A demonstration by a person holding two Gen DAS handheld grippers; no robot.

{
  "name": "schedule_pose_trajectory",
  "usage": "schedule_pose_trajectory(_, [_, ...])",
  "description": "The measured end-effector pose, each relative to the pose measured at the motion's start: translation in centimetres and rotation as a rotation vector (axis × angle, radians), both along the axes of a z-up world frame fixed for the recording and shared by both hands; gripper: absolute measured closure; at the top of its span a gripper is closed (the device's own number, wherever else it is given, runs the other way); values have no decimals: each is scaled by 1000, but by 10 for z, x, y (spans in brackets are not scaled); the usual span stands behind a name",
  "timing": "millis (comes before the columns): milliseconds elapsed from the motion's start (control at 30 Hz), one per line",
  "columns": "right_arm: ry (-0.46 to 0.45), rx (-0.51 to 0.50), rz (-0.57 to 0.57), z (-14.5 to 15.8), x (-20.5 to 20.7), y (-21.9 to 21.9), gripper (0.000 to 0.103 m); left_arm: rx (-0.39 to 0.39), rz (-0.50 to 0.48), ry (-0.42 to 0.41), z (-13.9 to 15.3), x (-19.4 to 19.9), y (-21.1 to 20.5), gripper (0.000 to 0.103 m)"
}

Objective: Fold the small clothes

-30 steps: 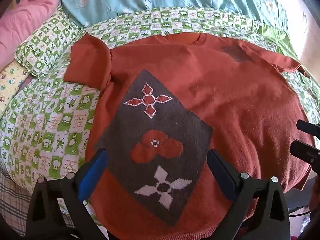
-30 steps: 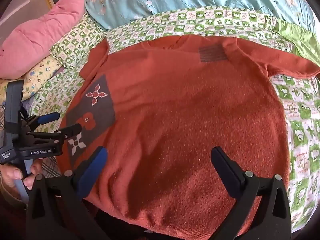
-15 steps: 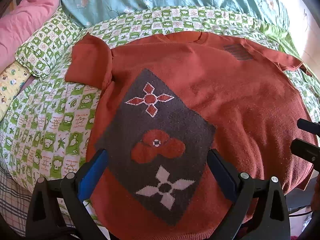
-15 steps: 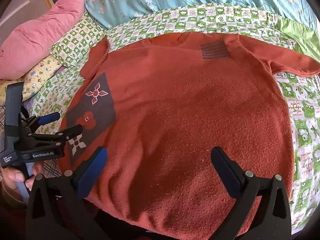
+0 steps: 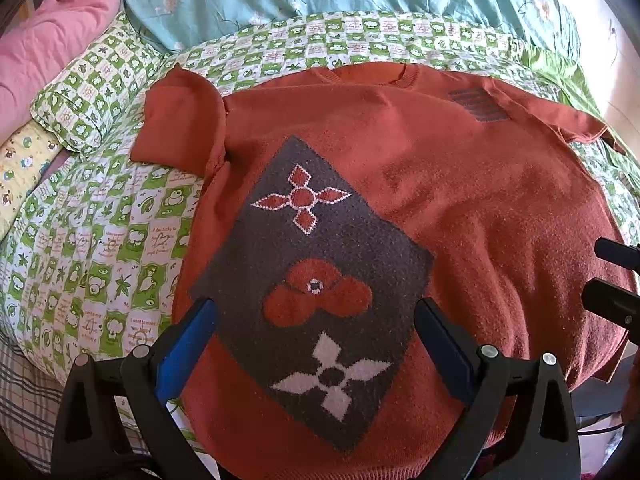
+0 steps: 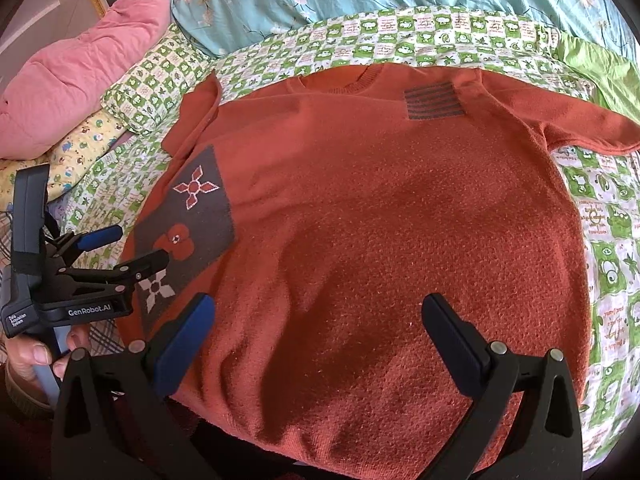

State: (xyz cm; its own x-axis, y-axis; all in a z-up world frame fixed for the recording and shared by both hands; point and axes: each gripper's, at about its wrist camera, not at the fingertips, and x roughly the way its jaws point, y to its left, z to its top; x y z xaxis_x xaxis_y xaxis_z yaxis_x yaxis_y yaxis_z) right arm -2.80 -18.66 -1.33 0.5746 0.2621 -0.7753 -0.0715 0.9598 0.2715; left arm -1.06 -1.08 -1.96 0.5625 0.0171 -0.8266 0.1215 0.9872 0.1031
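A: Which step is in hand?

B: By my reading, the very start. The orange sweater (image 6: 380, 220) lies flat and face up on the bed (image 6: 600, 216), no fold made yet. The left claw (image 5: 316, 340) hangs over its near left part with jaws spread wide and nothing between them. The right claw (image 6: 320, 340) hangs over the near right part, spread just the same and empty.

A: And the next move?

B: Probably a first fold across the body. Each claw would need to drop to an edge, the hem or a side seam, and pinch the knit before lifting. The left sleeve (image 5: 180, 120) is already bent back toward the collar, so it may want tidying first.

A: How does the sweater look?

B: Short-sleeved, fuzzy knit, round collar (image 6: 340, 80) at the far end, hem nearest us hanging a little off the bed's near edge. A grey diamond panel (image 5: 316, 280) sits on the left front with 3 flower motifs; a small striped grey patch (image 6: 434, 102) sits on the far right chest. The right sleeve (image 6: 580, 124) is stretched out flat. A few soft ripples run through the middle.
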Motion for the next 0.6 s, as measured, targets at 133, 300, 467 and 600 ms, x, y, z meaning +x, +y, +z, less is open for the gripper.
schedule_pose_trajectory(133, [0, 0, -1, 0, 0, 0, 0, -2, 2, -1, 0, 1, 0, 4])
schedule_pose_trajectory(300, [-6, -1, -1, 2, 1, 4, 0, -30, 1, -9, 2, 1, 2, 4])
schedule_pose_trajectory(467, [-8, -1, -1, 3, 1, 5, 0, -39, -3, -25, 5, 0, 1, 4])
schedule_pose_trajectory(600, [-8, 0, -1, 3, 1, 4, 0, -39, -4, -29, 6, 0, 0, 4])
